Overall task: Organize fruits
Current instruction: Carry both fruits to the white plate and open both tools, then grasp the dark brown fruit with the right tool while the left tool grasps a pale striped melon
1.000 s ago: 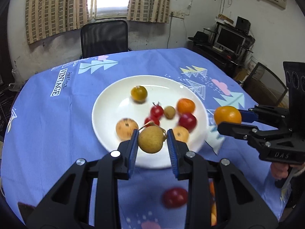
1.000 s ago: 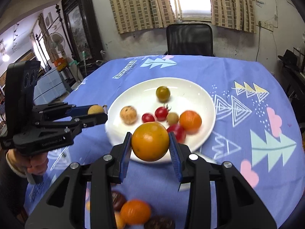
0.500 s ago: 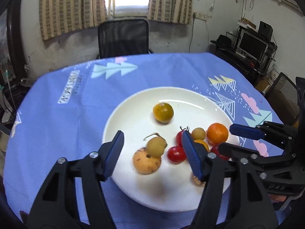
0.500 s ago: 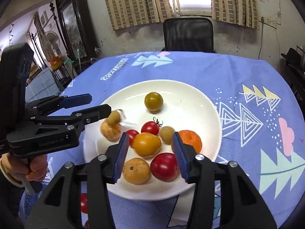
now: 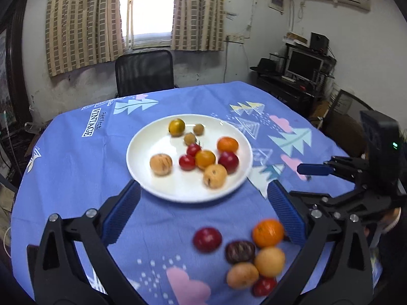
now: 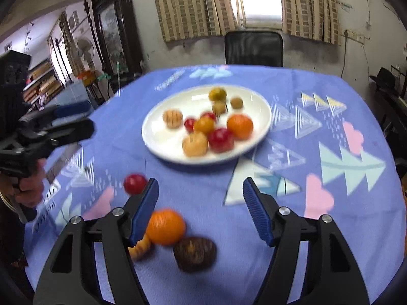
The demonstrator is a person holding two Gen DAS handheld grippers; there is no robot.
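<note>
A white plate (image 5: 142,152) (image 6: 157,137) in the middle of the blue tablecloth holds several small fruits, red, orange and tan. More loose fruits lie on the cloth near the front: a red one (image 5: 207,239) (image 6: 134,183), an orange (image 5: 267,232) (image 6: 165,226), a dark brown one (image 5: 239,251) (image 6: 195,253) and others. My left gripper (image 5: 203,211) is open and empty, pulled back from the plate above the cloth. My right gripper (image 6: 201,211) is open and empty too, its left finger beside the orange. Each gripper also shows in the other's view, at the side (image 5: 315,178) (image 6: 73,117).
A black chair (image 5: 145,72) (image 6: 254,48) stands at the far side of the round table. A desk with a monitor (image 5: 302,66) is at the right wall. A hand (image 6: 30,185) holds the left gripper at the table's left edge.
Both grippers let go of their fruits over the plate, opened wide and drew back toward the near edge, bringing the loose fruit pile into view.
</note>
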